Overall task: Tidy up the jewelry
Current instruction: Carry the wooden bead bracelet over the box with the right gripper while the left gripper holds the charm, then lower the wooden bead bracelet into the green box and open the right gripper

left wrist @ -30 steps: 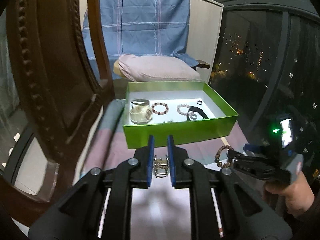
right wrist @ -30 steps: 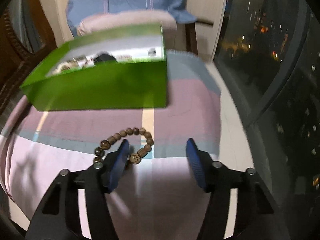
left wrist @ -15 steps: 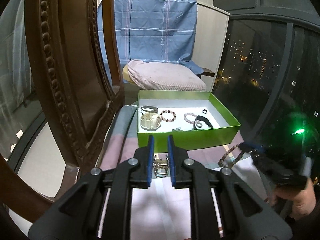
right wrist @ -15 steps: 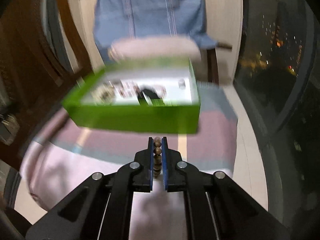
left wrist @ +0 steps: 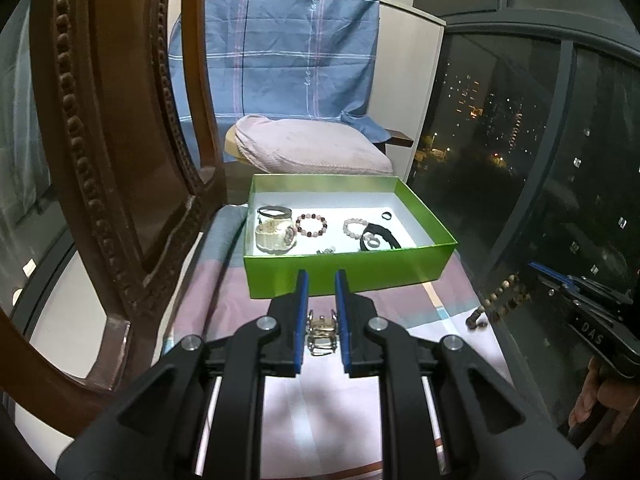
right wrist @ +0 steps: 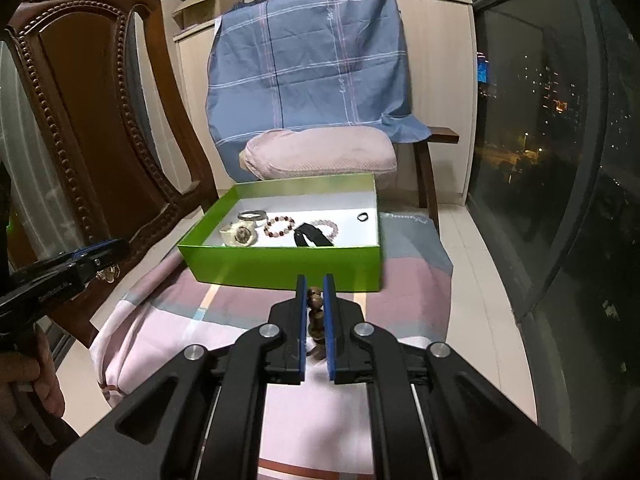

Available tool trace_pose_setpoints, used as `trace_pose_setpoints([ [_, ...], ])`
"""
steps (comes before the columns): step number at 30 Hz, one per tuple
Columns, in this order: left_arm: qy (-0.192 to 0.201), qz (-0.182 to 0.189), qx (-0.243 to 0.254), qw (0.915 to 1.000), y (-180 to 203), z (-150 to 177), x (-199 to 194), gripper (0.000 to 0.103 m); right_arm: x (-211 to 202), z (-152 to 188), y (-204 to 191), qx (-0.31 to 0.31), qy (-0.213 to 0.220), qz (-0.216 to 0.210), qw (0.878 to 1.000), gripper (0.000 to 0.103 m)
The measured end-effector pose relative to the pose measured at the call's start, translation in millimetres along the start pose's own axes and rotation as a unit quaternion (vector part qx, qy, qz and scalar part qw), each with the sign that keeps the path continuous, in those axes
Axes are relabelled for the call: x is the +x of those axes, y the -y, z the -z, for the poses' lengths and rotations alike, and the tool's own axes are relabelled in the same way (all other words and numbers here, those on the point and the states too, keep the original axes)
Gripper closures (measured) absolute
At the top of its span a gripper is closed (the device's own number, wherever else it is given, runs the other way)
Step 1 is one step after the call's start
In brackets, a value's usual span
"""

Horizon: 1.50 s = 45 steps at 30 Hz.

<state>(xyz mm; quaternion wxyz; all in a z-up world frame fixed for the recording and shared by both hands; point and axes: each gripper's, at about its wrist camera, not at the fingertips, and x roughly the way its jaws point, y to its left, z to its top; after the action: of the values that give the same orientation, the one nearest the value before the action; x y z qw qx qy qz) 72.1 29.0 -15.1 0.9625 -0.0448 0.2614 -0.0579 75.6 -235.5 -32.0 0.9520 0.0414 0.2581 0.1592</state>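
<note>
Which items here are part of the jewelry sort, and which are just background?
Job:
- green box
- wooden bead bracelet in right gripper
- small metal piece in left gripper
- watch, bead bracelets, ring in box

Background:
- wooden chair
- blue cloth
- pink cushion

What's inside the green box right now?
In the green box: a cream watch, a dark bangle, two bead bracelets, a black strap, a small ring. The near wall hides its front strip.

A home room at night: carved wooden chair, cushioned armchair, city-view window.
</note>
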Motion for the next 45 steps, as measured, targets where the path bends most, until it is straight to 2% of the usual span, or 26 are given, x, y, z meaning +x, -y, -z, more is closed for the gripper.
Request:
trace_pose_setpoints([
  [24, -0.023, 0.0, 0.001, 0.9997, 4.6, 4.6, 12.6, 0.089, 4.2, 1.3, 0.7, -0.001, -0.015, -0.005, 1.0, 0.095],
  [29, -0.026, 0.002, -0.003, 0.9997, 1.7, 2.8, 16.6, 0.09, 19.6, -31.8, -0.4, 0.004, -0.002, -0.012, 1.0, 0.095],
  [35, -0.033, 0.002, -0.008, 0.9994, -1.8, 2.3, 22.0, 0.089, 63.8, -100.4, -3.3, -0.003, 0.032, 0.007, 0.999, 0.095],
  [36, -0.033, 0.001, -0.008, 0.9994, -2.1, 2.3, 22.5, 0.089, 77.6, -108.9, 0.0, 0.001, 0.034, 0.02, 0.999, 0.091],
  [38, -0.036, 0.001, -0.008, 0.9993, -2.5, 2.1, 24.3, 0.089, 96.8, -112.0, 6.3, 0.007, 0.032, 0.032, 0.999, 0.052],
  [39, -0.037, 0.001, -0.009, 0.9993, -2.9, 1.9, 25.1, 0.089, 104.3, -107.6, 13.0, 0.02, 0.03, 0.056, 0.998, 0.025],
  [40, -0.038, 0.001, -0.01, 0.9992, -3.4, 1.4, 25.8, 0.089, 102.5, -100.9, 17.9, 0.036, 0.035, 0.07, 0.996, 0.022],
  [43, -0.038, 0.002, -0.011, 0.9992, -3.6, 0.6, 27.8, 0.089, 76.7, -69.8, 33.5, 0.077, 0.04, 0.032, 0.996, 0.022],
  [45, -0.042, 0.005, -0.014, 0.999, -3.5, 1.6, 30.6, 0.089, 54.8, -48.3, 37.2, 0.095, 0.019, 0.043, 0.994, 0.022],
])
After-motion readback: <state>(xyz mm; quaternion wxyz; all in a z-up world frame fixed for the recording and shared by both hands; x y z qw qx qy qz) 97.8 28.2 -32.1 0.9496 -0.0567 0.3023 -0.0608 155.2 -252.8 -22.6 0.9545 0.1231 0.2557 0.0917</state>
